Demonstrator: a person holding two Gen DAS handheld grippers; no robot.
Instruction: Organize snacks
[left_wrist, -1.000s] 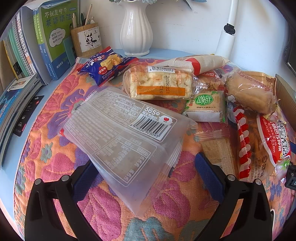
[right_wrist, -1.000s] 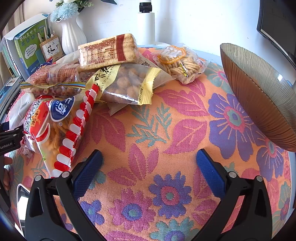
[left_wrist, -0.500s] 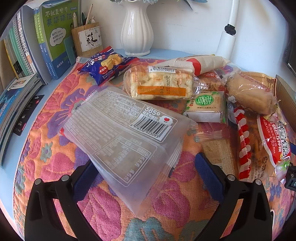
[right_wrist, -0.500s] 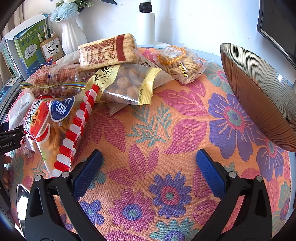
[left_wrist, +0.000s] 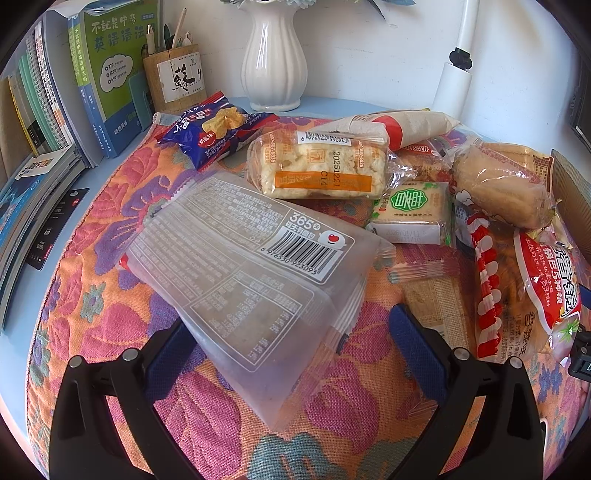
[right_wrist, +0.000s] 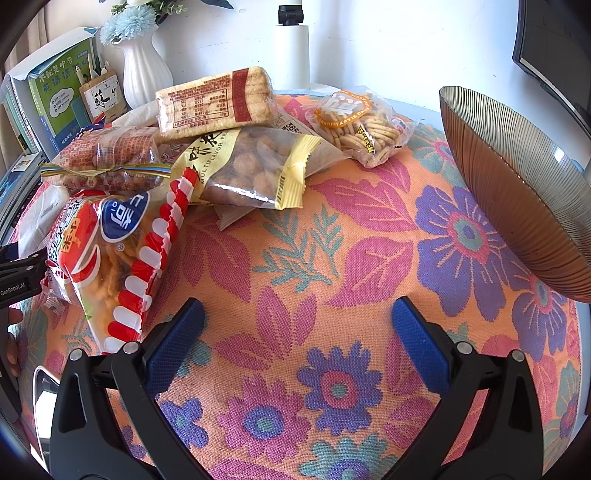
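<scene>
Nothing had shifted since the frames a second earlier: both claws and every packet kept their places.

Left claw (left_wrist: 291, 332) was held low over the flowered cloth (left_wrist: 92, 295), jaws spread wide, gripping nothing. A frosted grey packet (left_wrist: 243, 280), barcode side up, lay across the gap, its near corner reaching between the blue pads (left_wrist: 417, 350) and covering most of the left one. Whether it touched either pad could not be told.

Beyond it: a blue biscuit packet (left_wrist: 214, 133), a clear pack of pale cakes (left_wrist: 317, 170), a small green-labelled square packet (left_wrist: 410, 214), and at the right a red-and-white striped bag (left_wrist: 524, 291).

Right claw (right_wrist: 295, 332) also hovered low and level, jaws wide, over bare cloth, with no snack between them. The striped bag (right_wrist: 110, 258) lay just beside its left finger. Further off sat a yellow-edged peanut bag (right_wrist: 251, 166), a rice-cracker pack (right_wrist: 214, 103) stacked on the heap, and a bag of small round crackers (right_wrist: 362, 125). A ribbed brown bowl (right_wrist: 517, 184) stood at the right edge of the counter. White vase (left_wrist: 273, 62) and books (left_wrist: 107, 77) stood at the back.
</scene>
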